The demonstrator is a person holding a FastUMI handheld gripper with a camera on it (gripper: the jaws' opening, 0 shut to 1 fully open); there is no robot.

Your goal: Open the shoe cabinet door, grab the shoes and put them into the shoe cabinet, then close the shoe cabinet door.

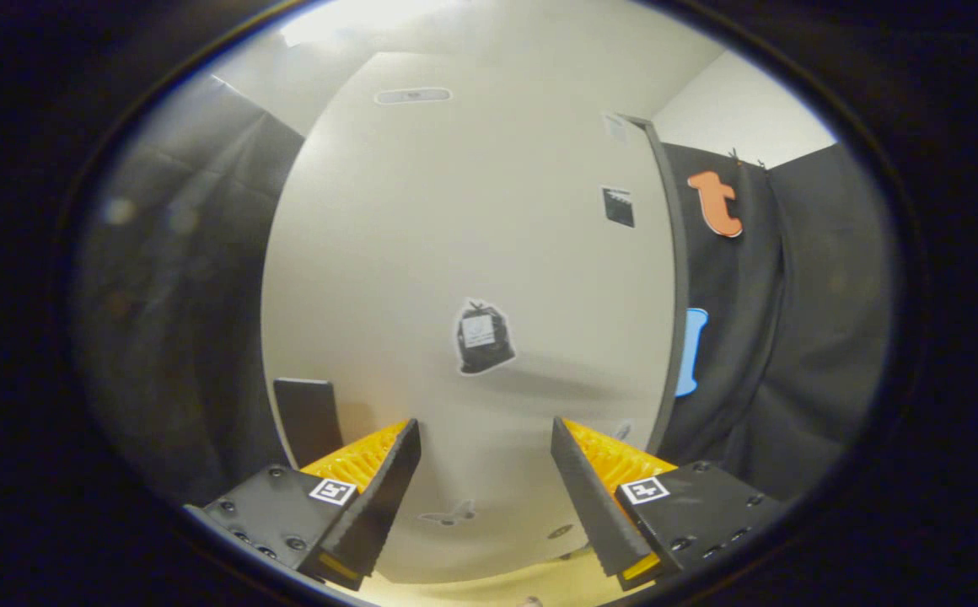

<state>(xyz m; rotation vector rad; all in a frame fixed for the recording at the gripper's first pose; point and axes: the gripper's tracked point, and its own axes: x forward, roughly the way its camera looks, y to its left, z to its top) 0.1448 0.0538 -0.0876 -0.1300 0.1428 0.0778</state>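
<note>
The white shoe cabinet door (pixel 455 253) stands close ahead of me, a flat pale panel with a few small stickers on it. One dark sticker (pixel 483 339) sits just beyond the fingertips. My gripper (pixel 485 424) is open, with nothing between its fingers and only the door's face ahead of them. A dark rectangular piece (pixel 308 417) shows at the door's lower left, beside the left finger; I cannot tell what it is. A dark strip (pixel 674 278) runs down the door's right edge. Whether the door is shut or ajar is unclear.
Black cloth walls (pixel 792 337) hang on both sides of the cabinet. A pale wall (pixel 733 110) rises above the cloth at the upper right. A strip of light floor (pixel 497 590) shows below the fingers.
</note>
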